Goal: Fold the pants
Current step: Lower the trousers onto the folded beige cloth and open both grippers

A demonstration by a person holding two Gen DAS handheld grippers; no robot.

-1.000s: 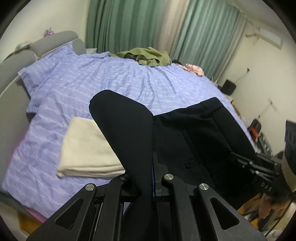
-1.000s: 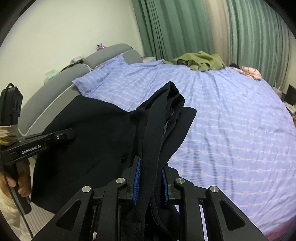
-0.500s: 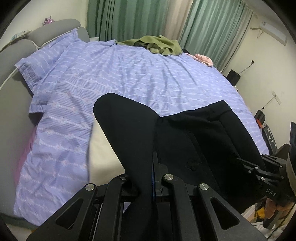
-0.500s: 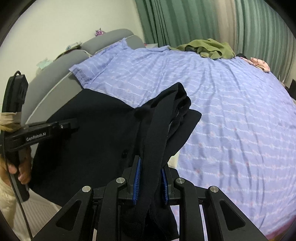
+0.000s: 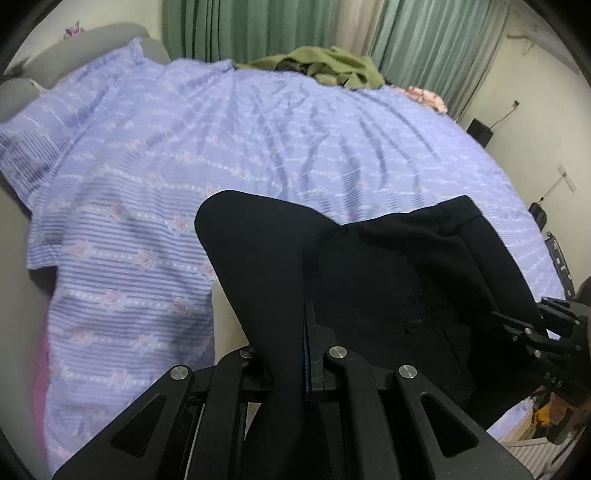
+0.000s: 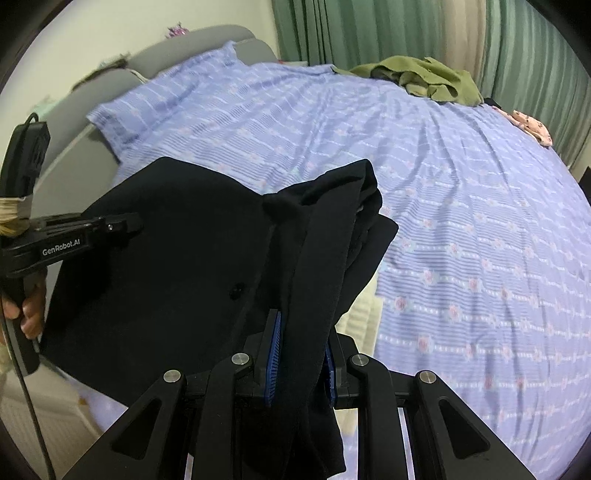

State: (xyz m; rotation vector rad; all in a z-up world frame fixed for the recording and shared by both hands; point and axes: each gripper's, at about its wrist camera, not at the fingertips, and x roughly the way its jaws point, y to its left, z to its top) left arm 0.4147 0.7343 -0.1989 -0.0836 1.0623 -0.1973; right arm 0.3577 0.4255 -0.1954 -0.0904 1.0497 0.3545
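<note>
Two claws, one in each of my hands, hold the black pants (image 5: 369, 280) up over the bed (image 5: 295, 147). My left claw (image 5: 307, 354) is pinched nearly together on a thin edge of the cloth, which rises in a dark flap ahead of it. My right claw (image 6: 301, 354) is clamped on a thicker bunch of the fabric, its blue pads (image 6: 274, 354) pressing from both sides. The pants stretch between the two, hanging above the near part of the lilac striped bedspread, with a button (image 6: 236, 290) showing on the spread panel in the right wrist view. My hand (image 6: 29, 314) grips the left claw's handle at that view's left edge. A cream folded cloth (image 6: 360, 314) lies on the bed under the pants, mostly hidden by them. Far across the bed, by the green curtains (image 5: 258, 26), sits an olive garment (image 5: 325, 66) in a heap, and near it a small pink item (image 5: 424, 96). A grey headboard (image 6: 207, 44) lines the bed's left side.
</note>
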